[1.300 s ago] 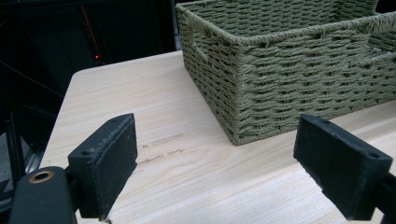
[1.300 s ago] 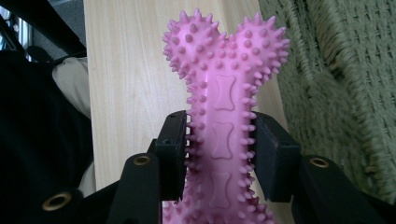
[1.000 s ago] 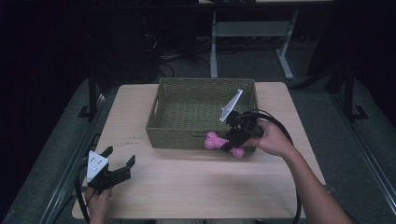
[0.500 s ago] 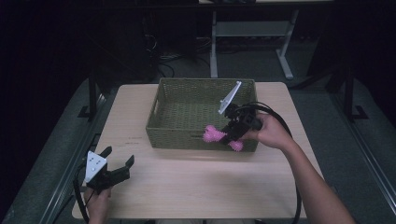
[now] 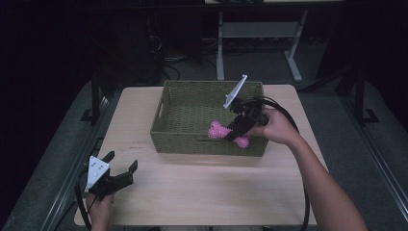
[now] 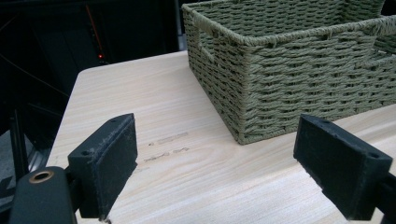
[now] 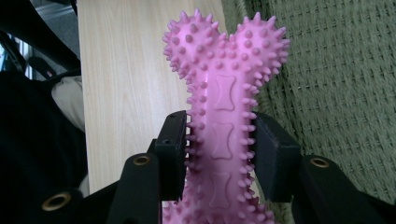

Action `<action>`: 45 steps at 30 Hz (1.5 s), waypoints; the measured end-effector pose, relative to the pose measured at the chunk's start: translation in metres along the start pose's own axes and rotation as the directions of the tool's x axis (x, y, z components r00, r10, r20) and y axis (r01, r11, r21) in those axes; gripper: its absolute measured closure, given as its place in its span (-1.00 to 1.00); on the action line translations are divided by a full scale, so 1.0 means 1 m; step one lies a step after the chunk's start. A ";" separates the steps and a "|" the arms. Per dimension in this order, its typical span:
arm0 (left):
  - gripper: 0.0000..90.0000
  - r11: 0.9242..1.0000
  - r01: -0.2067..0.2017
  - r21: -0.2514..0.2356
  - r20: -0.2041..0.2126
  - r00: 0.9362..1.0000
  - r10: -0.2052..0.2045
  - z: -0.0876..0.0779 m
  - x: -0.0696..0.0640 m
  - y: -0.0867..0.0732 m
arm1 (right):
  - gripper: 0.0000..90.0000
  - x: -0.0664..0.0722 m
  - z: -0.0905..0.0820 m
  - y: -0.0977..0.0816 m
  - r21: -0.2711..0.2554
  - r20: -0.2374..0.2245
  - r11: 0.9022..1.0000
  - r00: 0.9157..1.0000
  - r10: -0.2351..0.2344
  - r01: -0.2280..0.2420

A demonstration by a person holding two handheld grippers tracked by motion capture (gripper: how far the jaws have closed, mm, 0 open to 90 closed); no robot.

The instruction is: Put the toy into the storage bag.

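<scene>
Pink spiky bone toy (image 7: 224, 116), pinched in the right tool (image 5: 239, 129), has lifted over the wicker basket (image 5: 183, 139); left tool (image 5: 118, 175) rests spread.

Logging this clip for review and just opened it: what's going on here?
A person works at a wooden table with a two-jaw gripper in each hand. The right gripper is shut on the shaft of a spiky pink bone-shaped toy and holds it at the near rim of a green woven basket, one end over the inside and the other outside the front wall. The left gripper sits open near the table's near left corner, with nothing between its jaws.
</scene>
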State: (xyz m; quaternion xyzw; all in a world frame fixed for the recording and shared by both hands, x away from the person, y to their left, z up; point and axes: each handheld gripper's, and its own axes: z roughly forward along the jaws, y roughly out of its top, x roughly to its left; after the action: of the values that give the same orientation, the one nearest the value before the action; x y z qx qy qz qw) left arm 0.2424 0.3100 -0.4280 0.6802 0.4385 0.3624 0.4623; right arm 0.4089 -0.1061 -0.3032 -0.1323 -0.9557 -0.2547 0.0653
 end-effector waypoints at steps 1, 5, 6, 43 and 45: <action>-0.71 1.000 0.000 -0.001 0.000 1.000 0.000 0.000 0.000 0.000 | 0.28 -0.001 -0.001 0.001 0.004 -0.002 1.000 1.000 0.002 -0.002; -0.71 1.000 0.006 -0.003 -0.006 1.000 -0.006 -0.001 0.002 0.000 | 0.28 -0.007 -0.002 0.005 0.010 0.006 1.000 1.000 0.006 -0.006; -0.71 1.000 0.007 -0.004 -0.006 1.000 -0.007 -0.001 0.002 0.000 | 0.28 -0.008 -0.003 0.006 0.009 0.004 1.000 1.000 0.008 -0.008; -0.71 1.000 0.008 -0.005 -0.008 1.000 -0.008 -0.001 0.003 0.000 | 0.27 -0.062 0.007 0.014 0.019 0.001 0.996 0.996 0.092 -0.092; -0.71 1.000 0.010 -0.003 -0.007 1.000 -0.010 -0.001 0.003 -0.001 | 0.27 -0.064 0.009 0.013 0.025 0.001 0.995 0.996 0.094 -0.094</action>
State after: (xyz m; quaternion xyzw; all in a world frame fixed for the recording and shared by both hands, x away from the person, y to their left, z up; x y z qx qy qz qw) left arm 0.2422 0.3136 -0.4278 0.6760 0.4428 0.3631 0.4638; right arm 0.4731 -0.1042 -0.3171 -0.1763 -0.9516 -0.2393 0.0788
